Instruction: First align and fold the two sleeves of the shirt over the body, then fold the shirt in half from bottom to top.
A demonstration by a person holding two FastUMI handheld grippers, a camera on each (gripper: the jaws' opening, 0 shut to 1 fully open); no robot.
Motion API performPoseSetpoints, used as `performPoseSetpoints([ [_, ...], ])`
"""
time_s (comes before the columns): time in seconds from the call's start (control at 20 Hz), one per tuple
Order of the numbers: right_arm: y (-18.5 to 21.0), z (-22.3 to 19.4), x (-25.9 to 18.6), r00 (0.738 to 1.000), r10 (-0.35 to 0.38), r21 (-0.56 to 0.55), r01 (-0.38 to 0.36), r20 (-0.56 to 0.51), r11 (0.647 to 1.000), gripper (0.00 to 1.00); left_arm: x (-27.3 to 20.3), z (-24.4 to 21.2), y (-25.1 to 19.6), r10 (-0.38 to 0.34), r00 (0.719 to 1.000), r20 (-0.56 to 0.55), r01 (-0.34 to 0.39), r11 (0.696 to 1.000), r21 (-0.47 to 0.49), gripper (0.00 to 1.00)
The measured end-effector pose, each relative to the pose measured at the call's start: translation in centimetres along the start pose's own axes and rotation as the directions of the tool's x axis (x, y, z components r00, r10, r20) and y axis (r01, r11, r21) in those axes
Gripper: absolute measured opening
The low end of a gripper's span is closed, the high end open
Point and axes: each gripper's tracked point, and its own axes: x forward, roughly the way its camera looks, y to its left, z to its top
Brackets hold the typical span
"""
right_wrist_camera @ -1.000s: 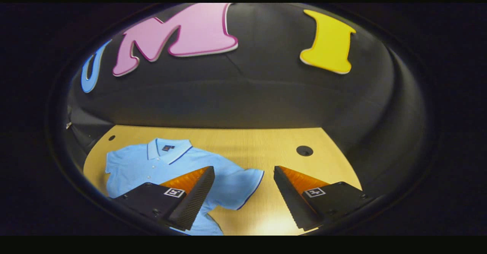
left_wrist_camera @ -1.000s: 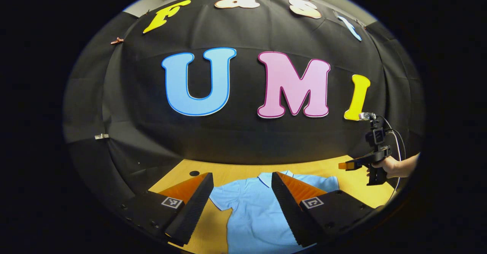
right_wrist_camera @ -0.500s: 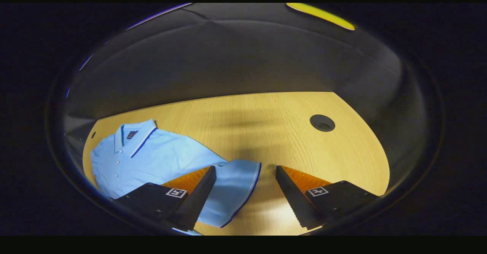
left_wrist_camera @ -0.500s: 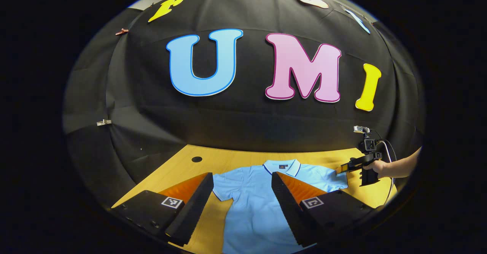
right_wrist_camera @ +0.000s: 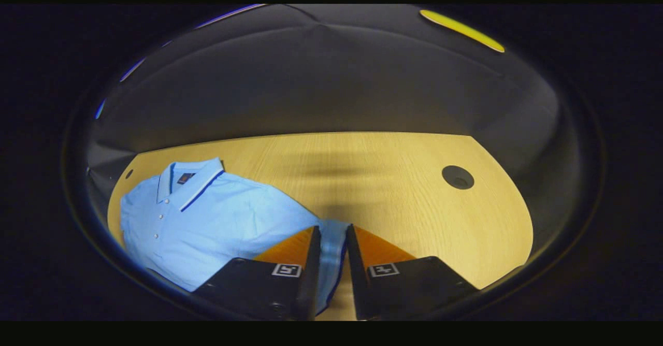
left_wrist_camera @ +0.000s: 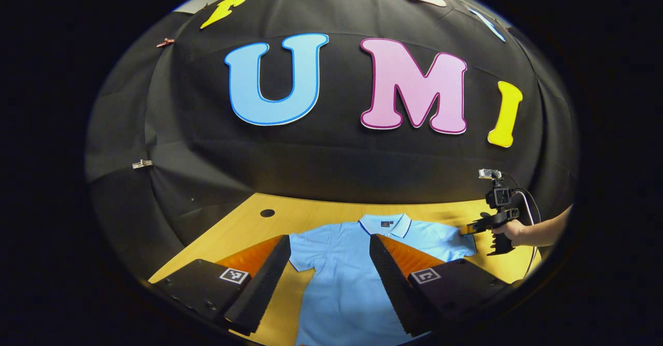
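The tabletop (right_wrist_camera: 393, 180) carries the shirt (right_wrist_camera: 217, 216), spread flat and face up, collar toward the booth wall and hem toward the person. Its long axis runs from collar to hem; both sleeves stick out sideways across that axis, not yet folded over the body, so the task is at its first step.

The right gripper (right_wrist_camera: 331, 240) sits at the outer end of the right sleeve (right_wrist_camera: 329, 253). Its fingers stand narrow, with the sleeve's edge between them; they look to be pinching the cloth, though the view is too foreshortened to be sure both press on it. From the left gripper view, that gripper (left_wrist_camera: 469, 228) and the hand (left_wrist_camera: 513, 230) holding it reach in from the far side, tips at the sleeve end.

The left gripper (left_wrist_camera: 329, 250) hovers over the shirt's lower body, fingers spread wide and holding nothing. The left sleeve (left_wrist_camera: 303, 247) lies just beside its left finger, toward the outside.

The coming move likely turns on this: the body lies inward from the right gripper, so the sleeve must travel across the long axis toward the button line.
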Motion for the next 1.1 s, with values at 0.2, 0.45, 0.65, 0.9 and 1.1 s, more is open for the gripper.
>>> performPoseSetpoints([
  [0.2, 0.6, -0.1, -0.2, 1.0, 0.0, 0.023, 0.0, -0.016, 1.0, 0.1, -0.2, -1.0, 0.3, 0.007, 1.0, -0.006, -0.007, 1.0, -0.017, 0.98],
  [0.45, 0.8, 1.2, -1.4, 0.999, -0.044, -0.028, 0.045, 0.018, 0.999, 0.07, -0.6, -2.0, 1.2, 0.015, 1.0, -0.018, -0.015, 1.0, -0.027, 0.98],
  [0.65, 3.4, 3.7, -3.5, 0.994, -0.064, -0.091, 0.072, 0.093, 0.993, 0.04, -0.9, -2.4, 2.4, 0.023, 0.999, -0.029, -0.024, 0.999, -0.034, 0.98],
  [0.9, 8.9, 5.0, -5.3, 0.991, -0.044, -0.163, 0.065, 0.126, 0.985, 0.1, -1.1, -3.0, 4.2, 0.023, 0.999, -0.048, -0.025, 0.998, -0.053, 0.98],
  [1.1, 14.2, 3.7, -5.4, 0.995, 0.004, -0.209, 0.018, 0.104, 0.978, 0.05, -1.5, -3.2, 5.6, 0.026, 0.998, -0.055, -0.03, 0.997, -0.068, 0.98],
])
